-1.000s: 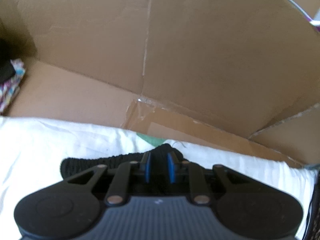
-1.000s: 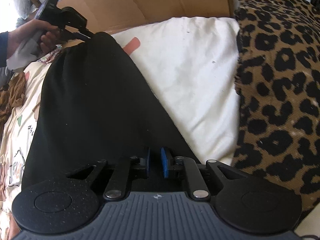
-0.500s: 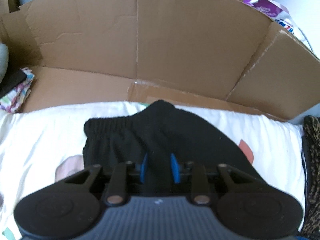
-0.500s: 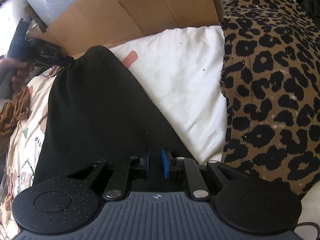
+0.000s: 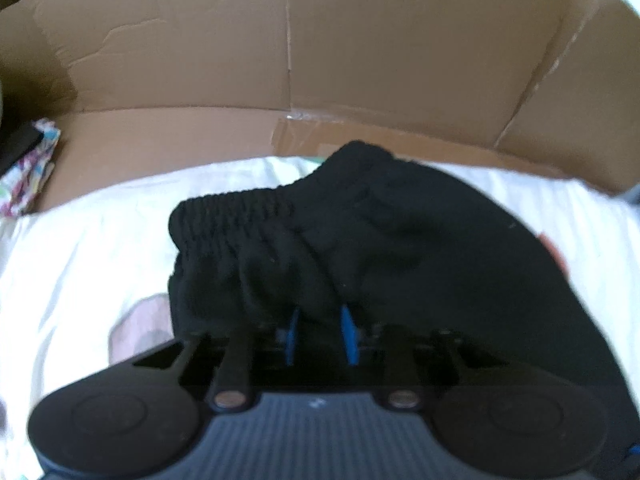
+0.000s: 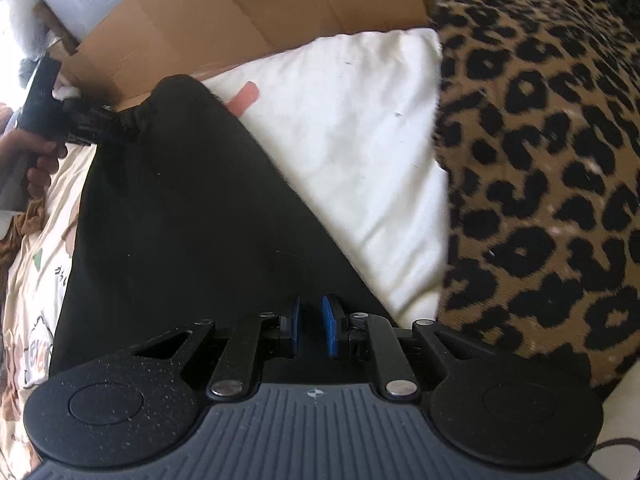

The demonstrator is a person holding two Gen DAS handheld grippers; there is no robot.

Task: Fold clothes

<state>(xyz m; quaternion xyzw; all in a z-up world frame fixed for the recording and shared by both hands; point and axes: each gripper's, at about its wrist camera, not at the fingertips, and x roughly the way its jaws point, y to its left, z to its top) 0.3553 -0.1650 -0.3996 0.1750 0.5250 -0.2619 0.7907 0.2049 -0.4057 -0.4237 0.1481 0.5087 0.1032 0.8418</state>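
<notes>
Left wrist view: black shorts [image 5: 420, 248] lie on a white printed sheet [image 5: 80, 264], their elastic waistband bunched between the left gripper [image 5: 318, 334] fingers, which are clamped on the cloth. The right gripper [image 6: 311, 330] pinches the garment's other end, fingers nearly together. Cardboard [image 5: 280, 48] stands behind; a leopard-print blanket [image 6: 540, 160] lies just beside.

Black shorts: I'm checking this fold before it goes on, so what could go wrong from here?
1. The left tongs pinch only a bunched bit near the waistband; it might slip out.
2. The black shorts hang stretched between both tongs; the right tongs hold just an edge, so an uneven pull could skew the fold.
3. The leopard blanket lies close beside; the cloth could drag onto it.
</notes>
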